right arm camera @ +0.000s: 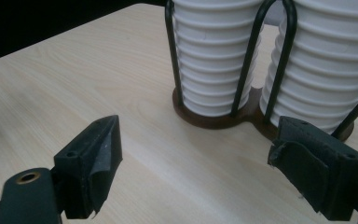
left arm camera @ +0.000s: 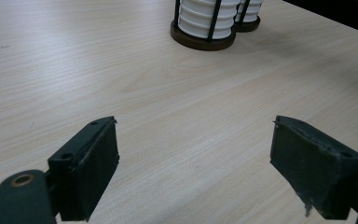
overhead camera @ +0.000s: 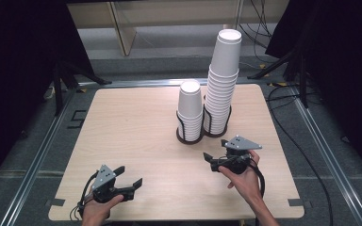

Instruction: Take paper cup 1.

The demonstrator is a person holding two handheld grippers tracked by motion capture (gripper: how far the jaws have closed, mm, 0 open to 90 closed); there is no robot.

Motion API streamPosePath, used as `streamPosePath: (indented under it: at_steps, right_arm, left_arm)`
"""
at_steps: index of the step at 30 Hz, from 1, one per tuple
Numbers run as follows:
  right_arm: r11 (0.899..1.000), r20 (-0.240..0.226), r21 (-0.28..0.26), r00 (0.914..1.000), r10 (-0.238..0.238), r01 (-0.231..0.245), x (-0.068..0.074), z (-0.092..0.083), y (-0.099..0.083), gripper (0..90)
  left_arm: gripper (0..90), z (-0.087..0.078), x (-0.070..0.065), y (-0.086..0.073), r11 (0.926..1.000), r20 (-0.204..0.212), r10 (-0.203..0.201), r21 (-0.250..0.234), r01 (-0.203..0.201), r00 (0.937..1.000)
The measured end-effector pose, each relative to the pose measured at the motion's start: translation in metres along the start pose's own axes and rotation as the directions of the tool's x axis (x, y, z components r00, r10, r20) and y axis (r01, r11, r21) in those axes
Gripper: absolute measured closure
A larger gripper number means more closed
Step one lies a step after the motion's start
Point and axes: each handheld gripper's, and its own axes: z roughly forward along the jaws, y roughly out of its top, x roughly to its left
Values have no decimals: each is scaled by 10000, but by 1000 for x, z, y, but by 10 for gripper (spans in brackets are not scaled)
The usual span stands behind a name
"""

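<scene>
Looking from left to right, we see the left gripper (overhead camera: 128, 178) low over the near-left part of the pale wooden table (overhead camera: 132, 122) with its jaws spread apart and nothing between them. Near the middle stands the short stack of cups (overhead camera: 190, 106), white ribbed paper cups nested upside down inside a black wire holder (overhead camera: 189, 133) on a dark round base, and just beside it the tall stack of cups (overhead camera: 223, 80) fills a second such holder. Our right gripper (overhead camera: 215, 154) hovers near those bases, jaws open and empty.
</scene>
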Motion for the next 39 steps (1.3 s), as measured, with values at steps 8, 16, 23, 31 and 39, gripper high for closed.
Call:
streamPosePath:
  at_steps: [8, 16, 23, 31, 39]
  right_arm:
    - [9999, -1, -108, 10000, -44, 44, 0, 3, 15, 165]
    - [9997, 40, -174, 9998, -169, 170, 0, 7, 22, 168]
    - [9993, -36, -333, 9999, -165, 163, 0, 11, 31, 167]
    - [9986, 22, -445, 9996, -293, 294, 2, 13, 42, 167]
    - [9974, 99, -648, 9995, -298, 304, 1, 18, 57, 167]
  left_arm:
    - [147, -1, -1, 1, 9999, -70, 46, 136, -45, 10000]
    - [147, 1, -1, 0, 10000, 17, -54, -69, 54, 10000]
    - [147, -2, 0, 1, 10000, -105, -58, -15, 58, 9999]
    - [147, -2, 0, 1, 10000, -108, 12, 42, -12, 9999]
    - [147, 1, -1, 1, 10000, -21, -61, -46, 61, 10000]
